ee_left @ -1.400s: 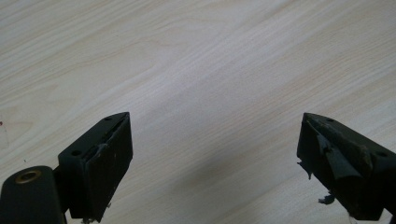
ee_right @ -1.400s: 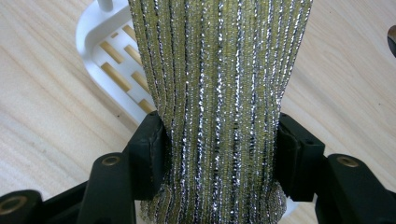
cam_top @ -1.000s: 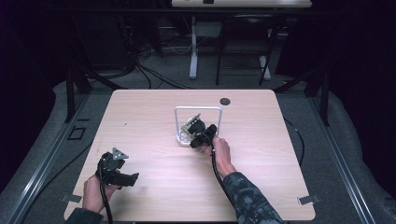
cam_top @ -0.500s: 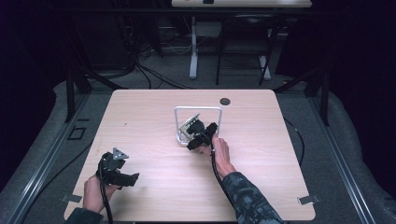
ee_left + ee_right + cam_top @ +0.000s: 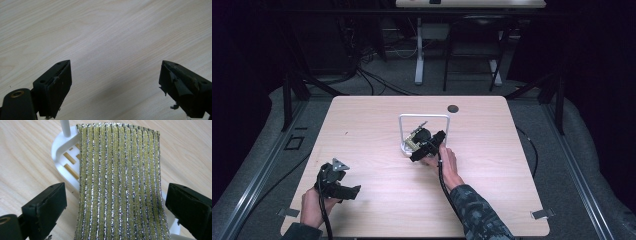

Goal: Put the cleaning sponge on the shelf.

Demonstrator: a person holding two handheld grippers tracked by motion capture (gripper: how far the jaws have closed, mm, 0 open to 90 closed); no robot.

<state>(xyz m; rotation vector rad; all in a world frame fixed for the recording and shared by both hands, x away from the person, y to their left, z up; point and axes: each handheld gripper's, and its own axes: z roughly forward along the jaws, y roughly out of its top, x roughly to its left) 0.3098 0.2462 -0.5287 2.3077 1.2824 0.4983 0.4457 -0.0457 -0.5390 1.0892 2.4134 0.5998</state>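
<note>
We center the right gripper [image 5: 115, 212], jaws wide, on the gold ribbed cloth [image 5: 120, 182] over the white rack [image 5: 61, 152], then squeeze squarely. Left gripper [image 5: 115, 92] idles wide.

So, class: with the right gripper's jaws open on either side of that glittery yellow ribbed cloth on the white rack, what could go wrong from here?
1. The right gripper straddles the ribbed cloth with open jaws; closing might bunch it or catch the rack's edge.
2. The white rack looks light, so a pull may drag or tip it.
3. The left gripper hovers open over bare table, not steadying anything.
</note>
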